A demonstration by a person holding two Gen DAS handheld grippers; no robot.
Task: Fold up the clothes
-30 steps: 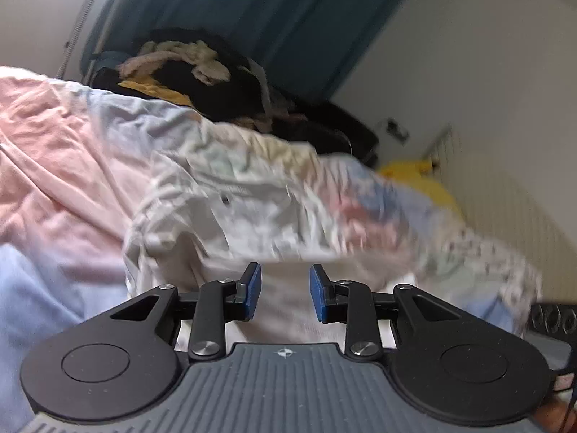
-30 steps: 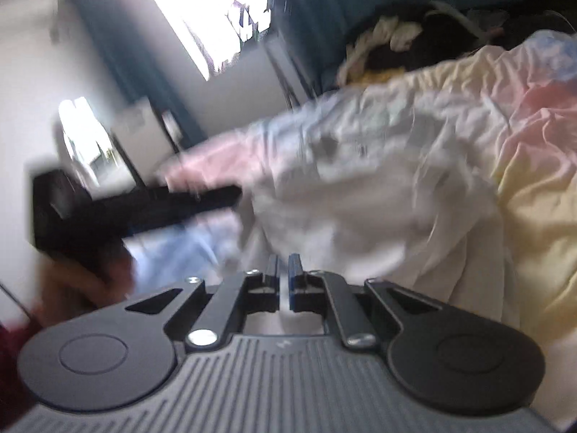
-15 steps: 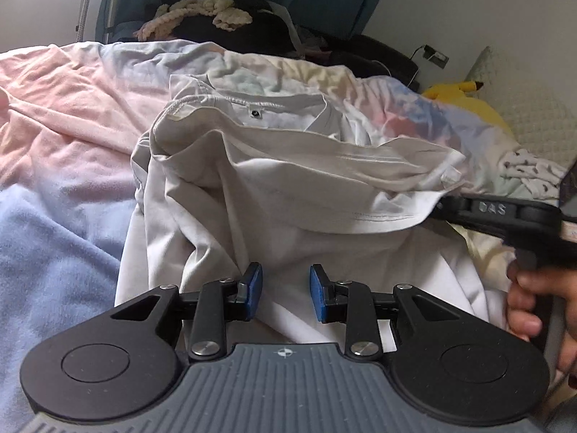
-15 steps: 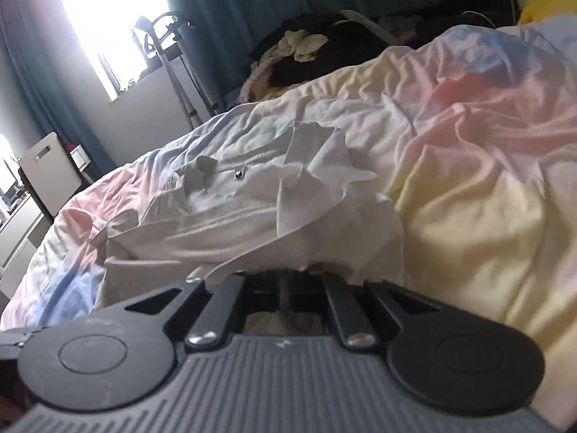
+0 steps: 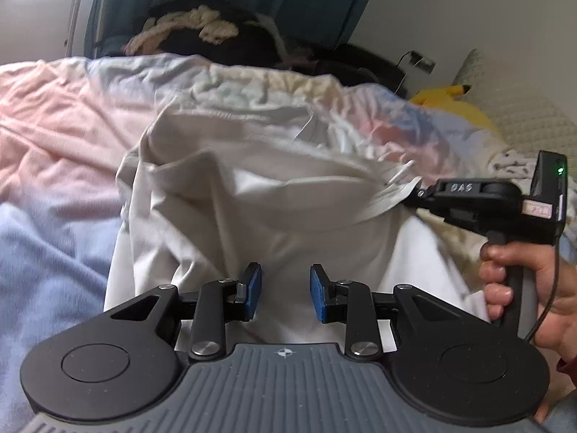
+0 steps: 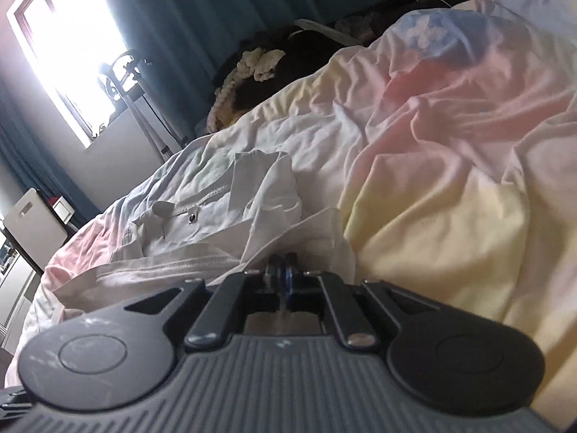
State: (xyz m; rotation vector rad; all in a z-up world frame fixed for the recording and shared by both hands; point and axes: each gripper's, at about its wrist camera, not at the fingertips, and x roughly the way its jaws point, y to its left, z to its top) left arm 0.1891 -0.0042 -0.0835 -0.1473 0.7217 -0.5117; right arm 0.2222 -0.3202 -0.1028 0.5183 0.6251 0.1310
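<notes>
Left to right: bedspread (image 5: pixel 54 137) pastel and rumpled under everything; white t-shirt (image 5: pixel 252 195) lies bunched mid-bed, just ahead of the left gripper (image 5: pixel 283 294). Left gripper jaws partly apart, nothing between the blue pads (image 5: pixel 252 285), fabric sits under and beyond them, no contact I can confirm. Right gripper (image 5: pixel 414 195) has jaws closed on the shirt's right-hand edge, pinching a small bite of hem or sleeve, held by the person's hand (image 5: pixel 512 281); the right wrist view agrees, pads together with cloth at the tips. Risks, my read: the bite is thin, so a sideways pull could strip the cloth out; the shirt is doubled over itself, so any drag likely carries the layer under it and bakes wrinkles into the fold; the soft bedspread may ride along too. Left gripper could grab two layers if it closes where it hovers. Orientation: collar (image 6: pixel 187 213) with its snap faces the far side of the bed, body toward the person, so long axis runs near-to-far, roughly along the left gripper's line. Hem hidden.
</notes>
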